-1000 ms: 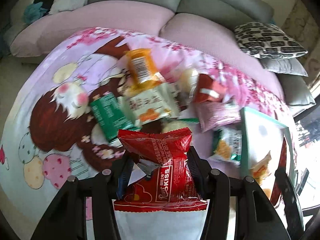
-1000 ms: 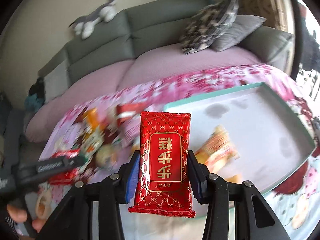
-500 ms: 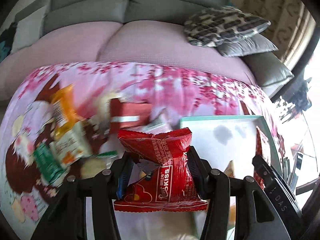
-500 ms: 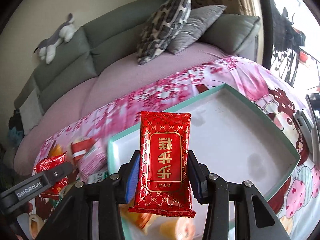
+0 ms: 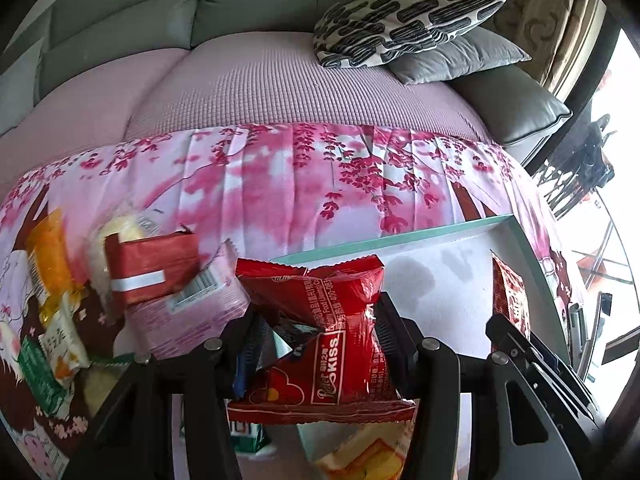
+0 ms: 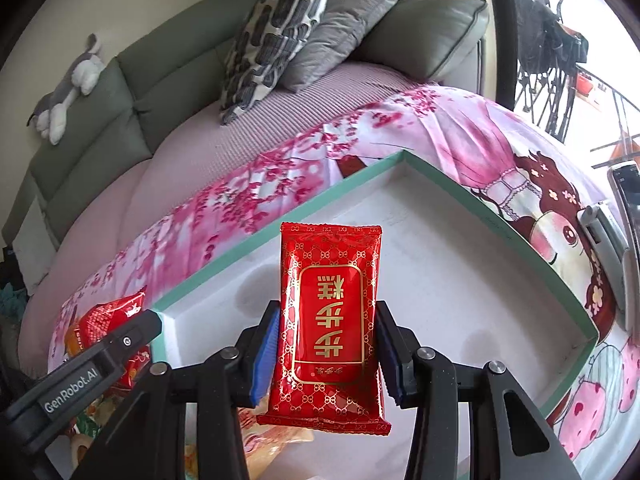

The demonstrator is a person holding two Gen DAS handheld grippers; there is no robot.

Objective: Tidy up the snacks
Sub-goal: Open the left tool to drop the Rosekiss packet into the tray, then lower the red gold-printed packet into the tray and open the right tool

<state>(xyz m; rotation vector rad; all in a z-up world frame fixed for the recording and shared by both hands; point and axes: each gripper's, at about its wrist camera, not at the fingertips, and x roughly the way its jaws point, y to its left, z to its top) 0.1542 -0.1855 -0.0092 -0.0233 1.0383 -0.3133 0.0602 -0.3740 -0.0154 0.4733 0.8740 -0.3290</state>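
Note:
My left gripper (image 5: 316,332) is shut on a red KISS snack bag (image 5: 320,320), held above the near left corner of the white tray with a teal rim (image 5: 384,238). My right gripper (image 6: 326,344) is shut on a flat red packet with gold characters (image 6: 330,312), held over the tray's (image 6: 280,236) inside. The right gripper and its packet (image 5: 510,300) show at the right of the left wrist view. The left gripper with its bag (image 6: 104,320) shows at the left of the right wrist view. An orange snack pack (image 5: 360,456) lies in the tray below the grippers.
Loose snacks lie in a pile on the pink blossom cloth left of the tray: a red box (image 5: 152,268), a pink pack (image 5: 192,312), an orange pack (image 5: 50,260), green packs (image 5: 40,376). A sofa with cushions (image 5: 400,20) stands behind. A phone (image 6: 628,200) lies right of the tray.
Both grippers have swung right from the snack pile toward the tray, each keeping its packet. The tray now fills more of both views.

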